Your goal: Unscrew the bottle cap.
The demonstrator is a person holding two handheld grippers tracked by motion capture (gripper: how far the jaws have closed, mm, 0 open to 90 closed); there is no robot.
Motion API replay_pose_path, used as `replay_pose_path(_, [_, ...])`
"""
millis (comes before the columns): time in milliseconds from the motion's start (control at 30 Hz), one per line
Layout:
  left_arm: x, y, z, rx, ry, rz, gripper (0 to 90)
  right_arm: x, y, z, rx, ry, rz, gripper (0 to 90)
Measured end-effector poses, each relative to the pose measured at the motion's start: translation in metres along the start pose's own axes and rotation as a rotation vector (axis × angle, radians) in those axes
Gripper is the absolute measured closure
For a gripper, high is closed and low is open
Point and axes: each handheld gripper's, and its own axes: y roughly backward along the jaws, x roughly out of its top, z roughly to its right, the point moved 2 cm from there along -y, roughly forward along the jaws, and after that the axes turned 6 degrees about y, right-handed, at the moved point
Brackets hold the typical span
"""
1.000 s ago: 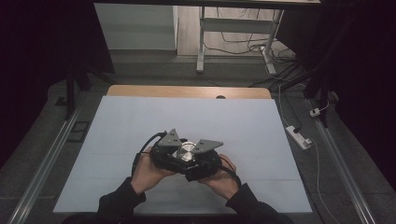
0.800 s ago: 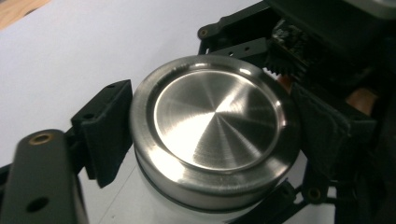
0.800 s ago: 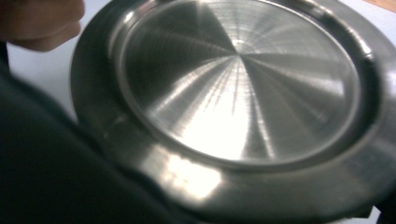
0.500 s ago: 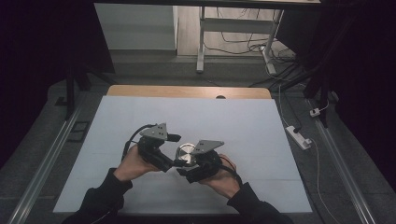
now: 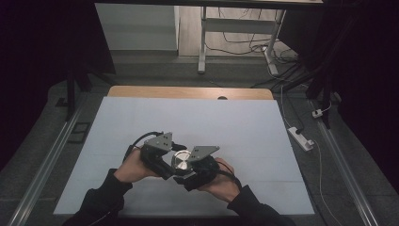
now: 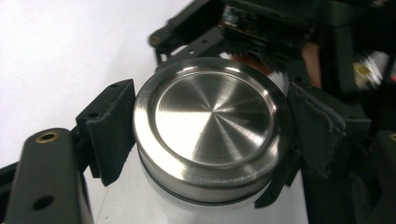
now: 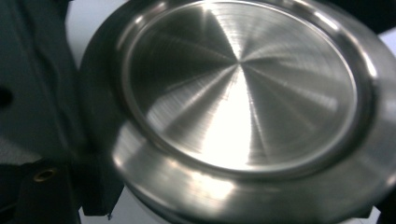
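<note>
A white bottle (image 6: 154, 205) with a round brushed-steel lid (image 5: 180, 160) is held just above the table between both hands. My left gripper (image 5: 170, 164) comes in from the left. Its jaws have just been closing, and its pads (image 6: 112, 126) now press on both sides of the lid's (image 6: 212, 123) rim. My right gripper (image 5: 189, 173) is shut on the bottle from the right, lower down. One of its fingers (image 7: 37, 84) lies against the side under the lid (image 7: 243, 88). The bottle's lower part is hidden by the grippers.
The table (image 5: 211, 122) has a pale blue-white sheet over it, and a wooden strip (image 5: 188, 92) shows at its far edge. A white power strip (image 5: 301, 138) lies on the floor to the right. Desk legs and cables stand beyond the far edge.
Half a second ago my left gripper had drawn off to the left, away from the lid. It is now back against the lid with its jaws closed on it. The right hand kept still.
</note>
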Motion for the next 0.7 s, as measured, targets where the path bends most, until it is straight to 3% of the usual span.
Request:
replay_pose_path(100, [0.004,-0.008,0.003,0.093,0.084,0.004,20.6,-0.002,0.000,0.004,-0.026,-0.037,-0.006,14.8])
replay_pose_path(133, [0.008,-0.015,0.009,0.190,0.143,0.004,20.6,-0.004,0.000,0.009,-0.052,-0.062,-0.010,14.9])
replay_pose_path(167, [0.008,-0.015,0.009,0.190,0.143,0.004,20.6,-0.004,0.000,0.009,-0.052,-0.062,-0.010,14.9])
replay_pose_path(200, [0.013,-0.020,0.016,0.264,0.170,0.006,20.5,-0.006,0.001,0.012,-0.075,-0.084,-0.013,14.8])
replay_pose_path(300, [0.016,-0.021,0.017,0.274,0.169,0.001,17.8,-0.006,0.003,0.014,-0.086,-0.090,-0.009,14.8])
replay_pose_path(400, [0.016,-0.013,0.011,0.182,0.200,0.032,9.4,-0.004,0.007,0.014,-0.081,-0.085,0.011,14.8])
replay_pose_path(467, [0.015,-0.005,0.006,0.144,0.194,0.052,7.0,-0.003,0.007,0.013,-0.062,-0.078,0.017,14.8])
replay_pose_path(600, [0.010,0.009,-0.002,0.042,0.123,0.041,7.0,-0.003,0.005,0.010,-0.022,-0.049,0.012,14.8])
replay_pose_path(700, [0.005,0.011,-0.002,-0.018,0.045,0.002,9.6,-0.001,0.002,0.003,0.022,-0.019,0.009,14.8])
